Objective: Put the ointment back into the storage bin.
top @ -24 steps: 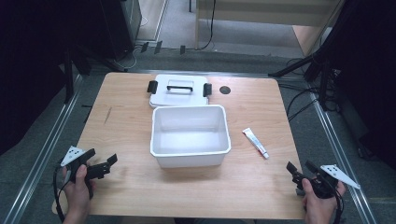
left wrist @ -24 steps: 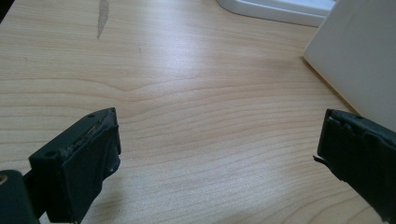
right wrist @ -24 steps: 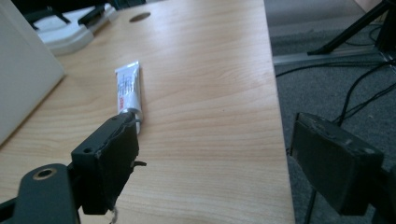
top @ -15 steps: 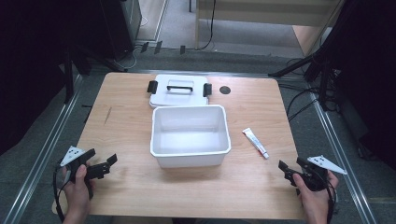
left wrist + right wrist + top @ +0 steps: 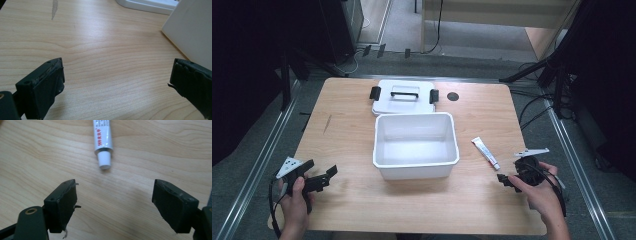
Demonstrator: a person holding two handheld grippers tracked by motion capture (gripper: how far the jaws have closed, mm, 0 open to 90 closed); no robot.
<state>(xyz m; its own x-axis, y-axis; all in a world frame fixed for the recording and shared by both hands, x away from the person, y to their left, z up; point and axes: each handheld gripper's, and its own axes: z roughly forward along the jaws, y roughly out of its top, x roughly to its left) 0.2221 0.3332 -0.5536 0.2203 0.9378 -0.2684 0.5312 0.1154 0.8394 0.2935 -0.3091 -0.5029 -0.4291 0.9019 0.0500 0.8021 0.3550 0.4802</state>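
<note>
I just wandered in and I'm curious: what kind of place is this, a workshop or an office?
Probably a lab set up for recording handling tasks. A person holds a gripper in each hand at a wooden table framed by metal rails, with cables trailing across the floor.

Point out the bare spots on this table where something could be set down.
Widest bare patch: the wooden table left of the white plastic bin, ahead of the left gripper. A bare strip runs along the near edge. It is crowded on the right, where the small white tube lies by the right gripper.
</note>
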